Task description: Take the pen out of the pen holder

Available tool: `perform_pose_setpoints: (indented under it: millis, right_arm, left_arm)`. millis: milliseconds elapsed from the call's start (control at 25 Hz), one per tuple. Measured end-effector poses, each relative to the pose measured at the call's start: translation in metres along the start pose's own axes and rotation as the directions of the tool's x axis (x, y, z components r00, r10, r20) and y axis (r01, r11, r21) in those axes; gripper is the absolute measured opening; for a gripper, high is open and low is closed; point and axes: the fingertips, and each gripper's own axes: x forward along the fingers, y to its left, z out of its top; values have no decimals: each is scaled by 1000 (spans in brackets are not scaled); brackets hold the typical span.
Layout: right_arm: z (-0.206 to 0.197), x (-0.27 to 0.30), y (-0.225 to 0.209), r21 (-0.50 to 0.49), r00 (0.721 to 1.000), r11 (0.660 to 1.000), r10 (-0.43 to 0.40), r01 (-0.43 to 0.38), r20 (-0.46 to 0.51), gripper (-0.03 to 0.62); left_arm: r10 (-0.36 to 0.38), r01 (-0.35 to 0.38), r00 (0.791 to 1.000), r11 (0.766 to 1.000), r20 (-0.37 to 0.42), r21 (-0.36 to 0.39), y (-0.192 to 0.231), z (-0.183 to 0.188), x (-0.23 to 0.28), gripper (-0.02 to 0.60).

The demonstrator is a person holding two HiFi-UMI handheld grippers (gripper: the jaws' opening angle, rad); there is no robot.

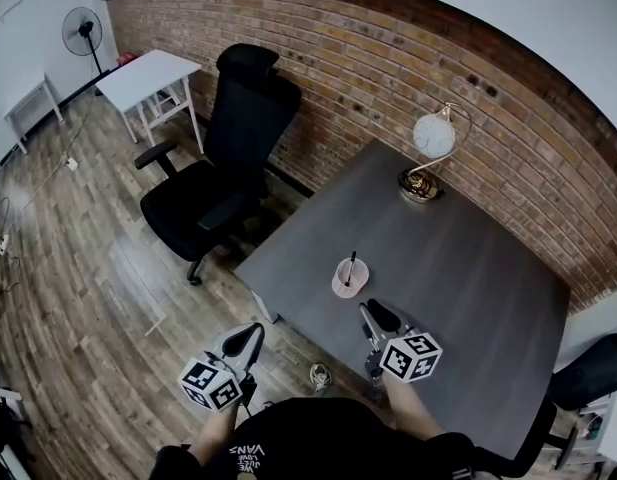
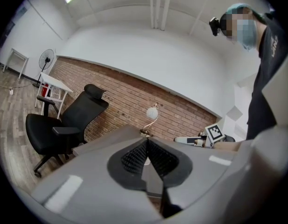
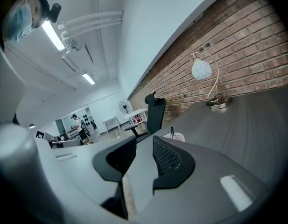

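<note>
Clear approach to the pen holder [image 1: 350, 278]
Bare bench [image 1: 458, 268] is seen all round it; the lamp [image 1: 428, 158] is set well apart by the brick wall [image 1: 388, 58], the chair [image 1: 223, 168] off the bench's edge.

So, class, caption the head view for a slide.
Head view: right gripper points at the pen in its holder on the table; left gripper hangs off the edge.
</note>
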Motion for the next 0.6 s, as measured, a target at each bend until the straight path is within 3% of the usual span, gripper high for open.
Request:
perform_pose_setpoints:
  millis: [600]
  right_arm:
    - [21,58,-67,-8,1000,1000,25,-25,-16,87]
  left_arm:
    - [125,-125,992,992,6,-6,8,-5,27,52]
